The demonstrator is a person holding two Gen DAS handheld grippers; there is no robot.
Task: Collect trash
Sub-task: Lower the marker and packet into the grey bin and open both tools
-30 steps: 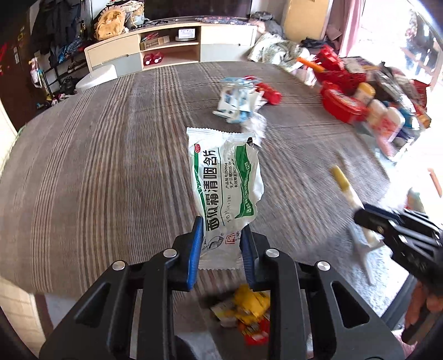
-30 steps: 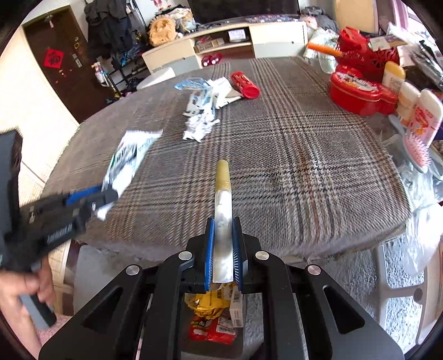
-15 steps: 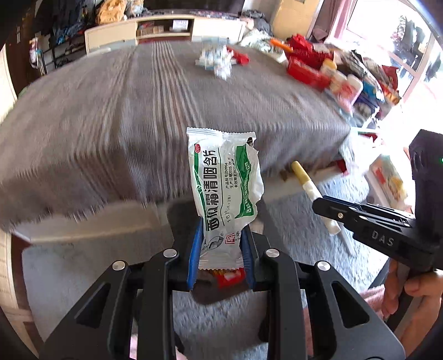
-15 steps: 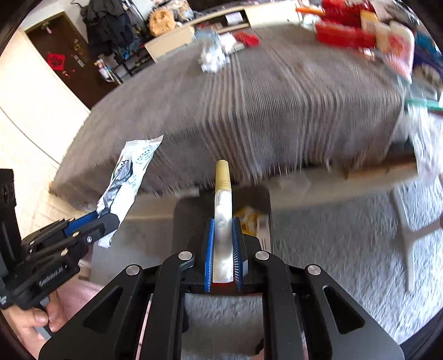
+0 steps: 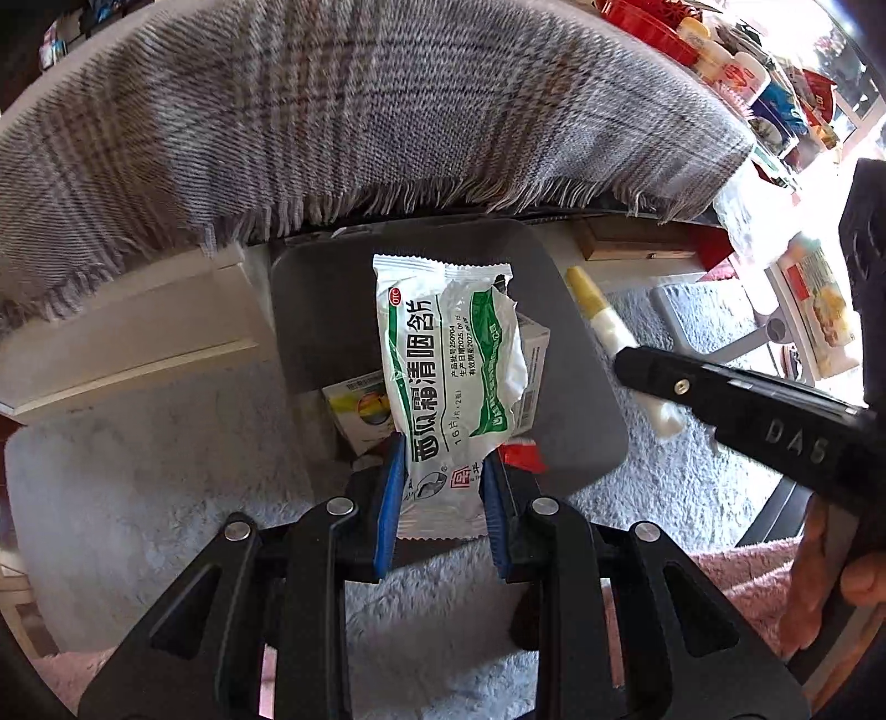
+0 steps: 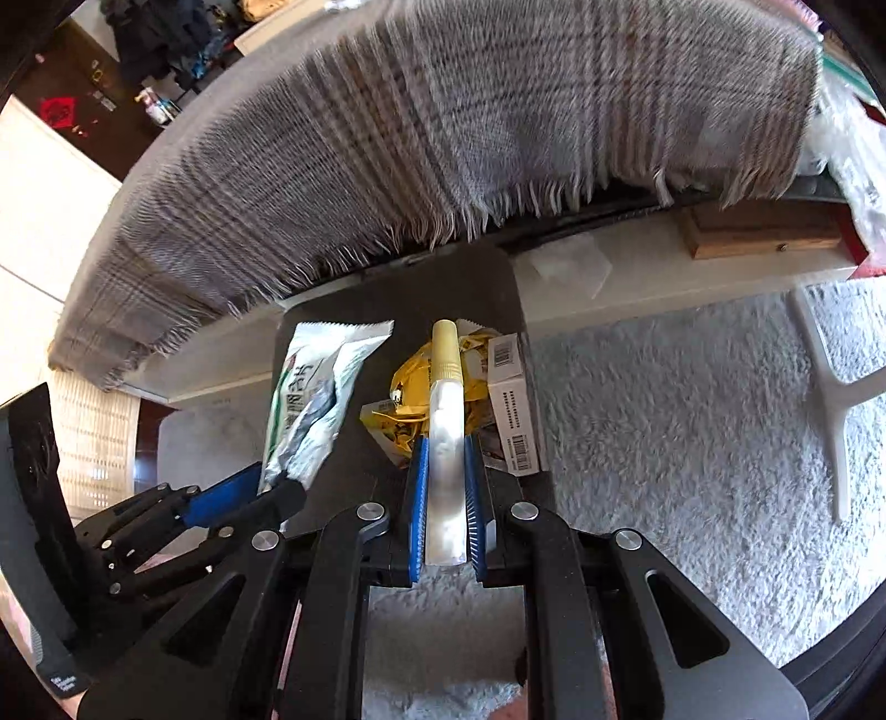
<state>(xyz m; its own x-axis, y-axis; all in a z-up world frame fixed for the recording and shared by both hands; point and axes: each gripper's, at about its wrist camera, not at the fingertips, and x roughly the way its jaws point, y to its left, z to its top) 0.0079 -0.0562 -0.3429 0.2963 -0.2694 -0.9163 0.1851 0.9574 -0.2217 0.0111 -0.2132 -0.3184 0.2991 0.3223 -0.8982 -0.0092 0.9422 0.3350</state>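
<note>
Nearest in the left wrist view, the left gripper (image 5: 440, 487), blue pads closed partway on the lower end of a white-and-green sachet (image 5: 451, 376), torn along its right edge and standing up between the pads with green printed characters down its face. In the right wrist view, the right gripper (image 6: 444, 498), pads narrowly closed on a slim silver tube (image 6: 444, 443) with a pale yellow cap (image 6: 446, 349), pointing away from the camera. Both held above a dark grey bin (image 5: 576, 354) with a rounded rim, set on a pale shaggy rug (image 6: 664, 421). Inside the bin, crumpled yellow wrappers (image 6: 410, 410), a white carton with barcodes (image 6: 512, 410) leaning against the right wall, and a scrap of red packaging (image 5: 520, 454). At the right edge of the left wrist view, a person's fingers (image 5: 830, 587) wrapped round the handle of the right gripper. Just behind the bin, a low cream shelf (image 5: 127, 332) under the table, with a small wooden box (image 6: 764, 230) on it to the right. Above all this, a fringed grey plaid cloth (image 5: 360, 111) hanging over the table edge. Furthest off, red containers and bottles (image 5: 720, 50) crowded at the table's far right corner.
</note>
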